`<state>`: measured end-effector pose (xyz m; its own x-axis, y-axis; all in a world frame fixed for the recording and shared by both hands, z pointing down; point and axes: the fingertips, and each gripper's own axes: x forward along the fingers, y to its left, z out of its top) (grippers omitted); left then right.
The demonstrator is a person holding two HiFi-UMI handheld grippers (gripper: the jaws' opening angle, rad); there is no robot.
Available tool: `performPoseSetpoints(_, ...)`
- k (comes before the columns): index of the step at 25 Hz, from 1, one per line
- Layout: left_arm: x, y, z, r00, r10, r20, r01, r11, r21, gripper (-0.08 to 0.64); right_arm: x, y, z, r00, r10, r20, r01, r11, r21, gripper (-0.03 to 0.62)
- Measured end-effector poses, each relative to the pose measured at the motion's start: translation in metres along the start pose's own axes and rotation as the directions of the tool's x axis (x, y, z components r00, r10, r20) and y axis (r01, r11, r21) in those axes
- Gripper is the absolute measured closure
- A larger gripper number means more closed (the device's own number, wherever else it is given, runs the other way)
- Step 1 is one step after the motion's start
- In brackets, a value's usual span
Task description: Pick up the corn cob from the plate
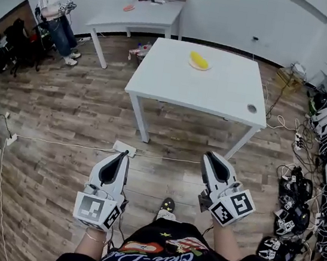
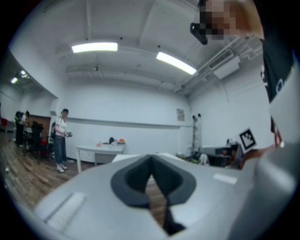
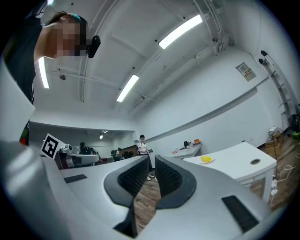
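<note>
One corn cob [image 1: 200,60], yellow, lies on one small plate [image 1: 204,68]. The plate sits close to the far edge of the white counter [image 1: 199,93], about midway along that edge. The right gripper view shows the same cob [image 3: 206,159] on its plate [image 3: 209,161], on the counter [image 3: 234,164]. One round hole [image 1: 251,108] is near the counter's near-right corner.

Two grippers, one in each hand, both low in the head view over the wooden floor [image 1: 62,119] and well apart from the counter and the cob. Left gripper [image 1: 125,153]: its fingers [image 2: 136,180] are pressed together at the tips, with nothing between them and touching nothing. Right gripper [image 1: 210,156]: its fingers [image 3: 171,180] are pressed together too, with only a thin slit showing between the ribbed pads. It holds nothing and touches nothing. Each gripper carries one marker cube, two in all, the left one [image 1: 97,210] and the right one [image 1: 232,207].

One second counter [image 1: 140,16] stands behind, against the far wall, with a few small items on top; what they are is too small to tell. One person [image 1: 57,18] stands at its left end, holding something in both hands. One power strip [image 1: 124,148] and its cables lie on the floor in front of the near counter. A row of black-and-white gear [image 1: 326,174] runs along the floor at the right, too jumbled to count.
</note>
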<state>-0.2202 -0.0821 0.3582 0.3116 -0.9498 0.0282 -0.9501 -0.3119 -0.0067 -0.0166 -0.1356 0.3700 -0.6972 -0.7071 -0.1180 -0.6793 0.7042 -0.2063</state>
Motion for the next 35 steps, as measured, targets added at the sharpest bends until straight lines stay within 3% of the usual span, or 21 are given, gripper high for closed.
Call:
performPoseSetpoints(4, 0.074, 0.028, 0.029, 0.998, -0.015, 0.066, 0.015, 1.000, 0.005, 0.563, 0.073, -0.030, 0.024, 0.997, 0.075, 0.025, -0.073, 0.995, -0.067, 0.571)
performPoseSetpoints(7, 0.124, 0.044, 0.026, 0.998, -0.047, 0.030, 0.046, 0.998, 0.044, 0.563, 0.118, -0.060, 0.026, 0.998, 0.064, 0.011, -0.063, 0.997, -0.049, 0.551)
performPoseSetpoints(12, 0.211, 0.080, 0.018, 0.996, -0.085, 0.012, 0.085, 0.995, 0.047, 0.563, 0.181, -0.119, 0.013, 0.999, 0.035, -0.036, -0.035, 0.999, -0.006, 0.499)
performPoseSetpoints(18, 0.346, 0.118, 0.013, 0.981, -0.194, 0.027, 0.194, 0.981, -0.001, 0.563, 0.292, -0.220, 0.010, 0.993, -0.045, -0.106, 0.028, 0.988, -0.155, 0.441)
performPoseSetpoints(22, 0.440, 0.152, 0.025, 0.966, -0.258, 0.030, 0.258, 0.966, 0.004, 0.563, 0.385, -0.296, -0.007, 0.965, -0.105, -0.240, 0.037, 0.962, -0.270, 0.419)
performPoseSetpoints(24, 0.482, 0.170, 0.029, 0.955, -0.295, 0.035, 0.295, 0.955, -0.012, 0.563, 0.431, -0.335, -0.024, 0.937, -0.131, -0.322, 0.030, 0.953, -0.302, 0.396)
performPoseSetpoints(27, 0.533, 0.193, 0.026, 0.941, -0.338, 0.021, 0.338, 0.941, -0.025, 0.563, 0.484, -0.396, -0.058, 0.872, -0.194, -0.449, 0.035, 0.941, -0.337, 0.363)
performPoseSetpoints(29, 0.558, 0.206, 0.023, 0.933, -0.360, -0.001, 0.360, 0.932, -0.043, 0.563, 0.506, -0.431, -0.082, 0.811, -0.247, -0.530, 0.044, 0.930, -0.365, 0.356)
performPoseSetpoints(32, 0.588, 0.222, 0.020, 0.932, -0.363, -0.007, 0.360, 0.927, -0.109, 0.563, 0.520, -0.469, -0.115, 0.695, -0.304, -0.652, 0.011, 0.910, -0.413, 0.348)
performPoseSetpoints(35, 0.607, 0.232, 0.017, 0.940, -0.342, -0.021, 0.338, 0.936, -0.101, 0.563, 0.532, -0.484, -0.146, 0.615, -0.251, -0.747, -0.046, 0.935, -0.352, 0.344)
